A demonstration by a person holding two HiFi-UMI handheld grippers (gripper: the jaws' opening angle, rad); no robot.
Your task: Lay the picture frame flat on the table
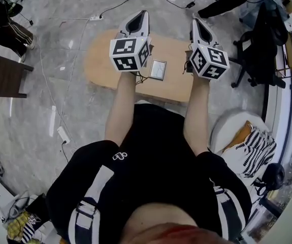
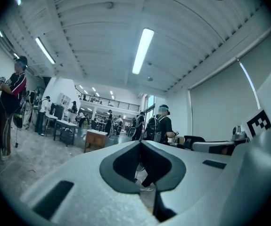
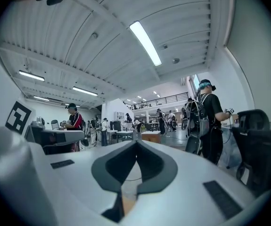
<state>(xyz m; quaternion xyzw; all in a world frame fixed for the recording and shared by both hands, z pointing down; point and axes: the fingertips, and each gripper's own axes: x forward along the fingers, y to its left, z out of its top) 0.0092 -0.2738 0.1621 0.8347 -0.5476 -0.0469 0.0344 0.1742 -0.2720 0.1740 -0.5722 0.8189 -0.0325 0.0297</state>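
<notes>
I hold both tools up over the desk (image 1: 99,60), at about the same height, one on each side. The left tool (image 1: 138,22) has its jaws fully together and nothing between them. The right tool (image 1: 200,30) is the same, shut and empty. Both point forward and upward: their own views show only the ceiling lamps and the hall with people, not the desk. I judge this to be a waiting pose, with the tools kept clear of the desk so that nothing is knocked, and not a reach.

The frame (image 1: 158,69) is on the desk, between the two tools in the head view and nearer to the left one. It sits toward the edge of the desk that is close to me, and neither tool touches it. Its grey face, with a pale border, is turned up toward my head camera. It looks a little taller than wide, and its long axis runs away from me across the desk, almost square to the near edge. From this steep angle I cannot tell whether it lies fully flat or leans on a back stand, so I cannot judge whether the task is done.
</notes>
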